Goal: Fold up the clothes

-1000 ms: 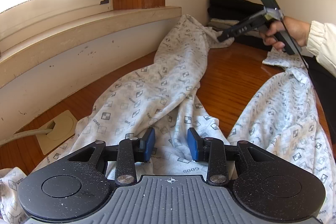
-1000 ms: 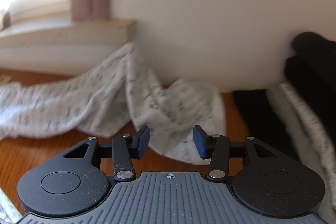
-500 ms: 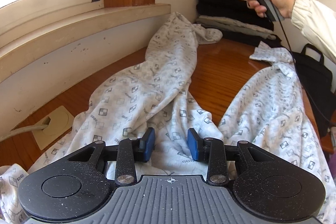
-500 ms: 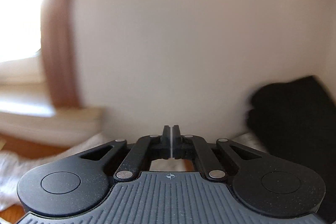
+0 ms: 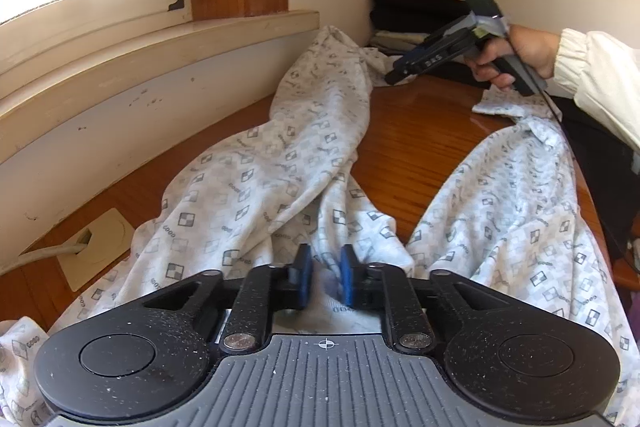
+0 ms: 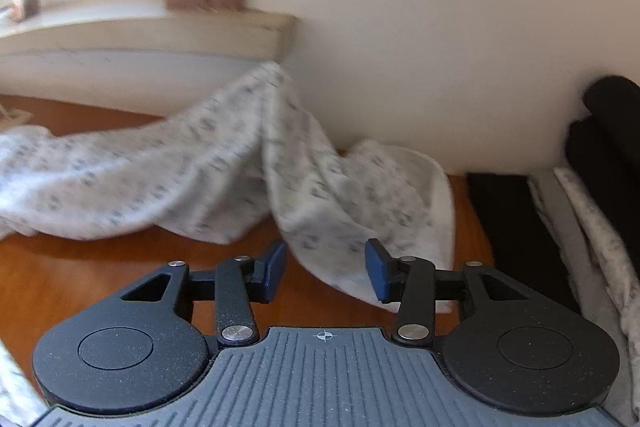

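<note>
Two grippers: left gripper [image 5: 325, 277] fingers pinching pajama trousers [image 5: 280, 163]; right gripper [image 6: 326, 273] fingers wide apart, empty.

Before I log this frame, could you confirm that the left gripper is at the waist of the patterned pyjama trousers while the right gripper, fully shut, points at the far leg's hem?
Not quite: the right gripper is open, not shut; the right wrist view shows its blue pads well apart, pointing at the far hem of the trousers. The rest holds: the left gripper is at the waist.
</note>
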